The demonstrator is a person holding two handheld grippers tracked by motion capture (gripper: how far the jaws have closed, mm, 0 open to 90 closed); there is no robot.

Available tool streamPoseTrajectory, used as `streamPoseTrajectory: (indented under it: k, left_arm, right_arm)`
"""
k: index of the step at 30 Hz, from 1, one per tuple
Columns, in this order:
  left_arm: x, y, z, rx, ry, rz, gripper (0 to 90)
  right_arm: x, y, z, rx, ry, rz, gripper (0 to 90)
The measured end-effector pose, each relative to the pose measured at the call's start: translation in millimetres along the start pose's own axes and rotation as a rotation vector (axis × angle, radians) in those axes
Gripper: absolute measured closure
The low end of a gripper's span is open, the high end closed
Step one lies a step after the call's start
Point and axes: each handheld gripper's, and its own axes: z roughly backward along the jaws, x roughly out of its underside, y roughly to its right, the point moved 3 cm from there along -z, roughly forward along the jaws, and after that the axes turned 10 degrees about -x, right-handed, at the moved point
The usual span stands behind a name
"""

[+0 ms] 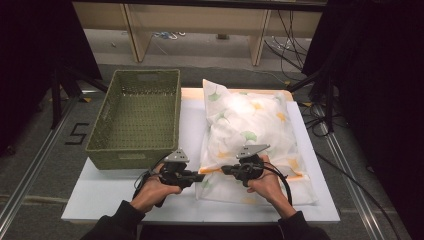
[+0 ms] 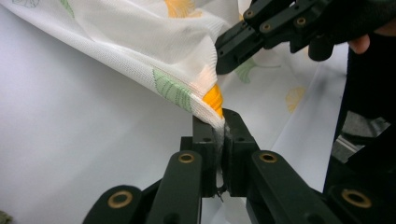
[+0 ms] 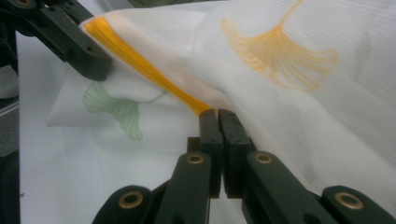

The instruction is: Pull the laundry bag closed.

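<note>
Pillowcase (image 1: 250,135), one, white with leaf prints and a pillow inside, lies on the white tabletop (image 1: 125,192) at 3 o'clock from one green basket (image 1: 137,117). Two grippers meet at its 7 o'clock corner: left gripper (image 1: 201,177) and right gripper (image 1: 223,170), each with fingers clamped on the orange-edged hem.

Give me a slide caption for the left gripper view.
Left gripper pinches the pillowcase edge by its orange stripe; right gripper grips the same fabric beyond.
</note>
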Motion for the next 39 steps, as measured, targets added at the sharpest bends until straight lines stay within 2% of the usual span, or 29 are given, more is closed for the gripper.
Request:
streamPoseTrajectory:
  k: [3, 5, 6, 8, 9, 10, 12, 18, 19, 20, 23, 24, 26, 28, 30, 31, 32, 33, 36, 39]
  left_arm:
    - [0.1, 1.8, 0.3, -0.003, -0.003, -0.018, 84.9]
    - [0.4, 2.0, 0.7, -0.010, -0.011, -0.031, 84.9]
    - [0.3, 3.5, 1.3, 0.002, -0.005, -0.036, 85.0]
    - [0.7, 4.5, 1.9, -0.006, -0.009, -0.030, 85.0]
    - [0.7, 5.3, 2.2, 0.001, -0.008, -0.041, 85.0]
    - [1.2, 6.8, 2.6, -0.003, -0.010, -0.046, 85.0]
    - [1.1, 7.4, 2.6, 0.001, -0.010, -0.054, 85.0]
    - [1.9, 10.1, 2.5, 0.007, -0.013, -0.070, 85.0]
    - [2.0, 10.5, 2.2, 0.012, -0.012, -0.072, 85.1]
    - [2.1, 10.6, 2.1, 0.010, -0.016, -0.077, 85.1]
    - [1.9, 12.4, 2.8, 0.006, -0.015, -0.077, 85.1]
    - [1.4, 12.9, 3.6, 0.011, -0.013, -0.092, 85.1]
    - [1.7, 13.2, 3.5, 0.022, -0.011, -0.097, 85.1]
    - [1.9, 14.1, 3.4, 0.025, -0.012, -0.090, 85.1]
    - [1.2, 13.4, 5.0, 0.017, -0.014, -0.124, 85.1]
    - [1.2, 13.4, 5.0, 0.017, -0.014, -0.124, 85.1]
    - [0.9, 14.5, 5.7, 0.028, -0.006, -0.113, 85.1]
    - [1.2, 15.4, 6.3, 0.023, -0.005, -0.099, 85.1]
    - [1.9, 15.0, 7.2, 0.020, -0.009, -0.096, 85.2]
    - [2.0, 14.7, 7.5, 0.025, -0.008, -0.092, 85.1]
  right_arm:
    - [1.7, -0.8, 3.4, -0.006, 0.000, -0.009, 90.0]
    - [2.6, 0.0, 4.8, 0.010, -0.006, -0.002, 90.0]
    - [4.7, 2.4, 6.5, 0.022, -0.008, -0.004, 90.0]
    - [5.7, 3.1, 7.2, 0.023, -0.004, -0.006, 90.0]
    - [7.0, 4.2, 9.5, 0.018, -0.009, -0.013, 90.0]
    - [9.5, 7.1, 13.7, 0.034, -0.005, -0.021, 90.0]
    - [10.2, 7.9, 14.9, 0.041, 0.000, -0.014, 90.0]
    - [17.6, 10.7, 25.8, 0.060, 0.018, -0.051, 90.0]
    - [18.6, 12.0, 27.1, 0.067, 0.012, -0.041, 90.0]
    - [20.3, 12.4, 28.6, 0.081, 0.015, -0.055, 90.0]
    - [23.8, 15.2, 32.1, 0.083, 0.013, -0.063, 90.0]
    - [27.7, 17.8, 35.8, 0.095, 0.020, -0.072, 90.0]
    - [30.3, 19.1, 39.1, 0.106, 0.021, -0.086, 90.0]
    - [31.3, 19.6, 41.0, 0.109, 0.021, -0.087, 90.0]
    - [34.1, 21.2, 45.9, 0.120, 0.034, -0.097, 90.0]
    - [34.1, 21.2, 45.9, 0.120, 0.034, -0.097, 90.0]
    - [37.3, 22.1, 49.7, 0.139, 0.027, -0.107, 90.0]
    - [38.4, 23.5, 50.6, 0.141, 0.036, -0.095, 90.0]
    - [43.4, 23.9, 58.0, 0.163, 0.041, -0.134, 90.0]
    - [46.9, 26.5, 63.9, 0.179, 0.039, -0.122, 90.0]
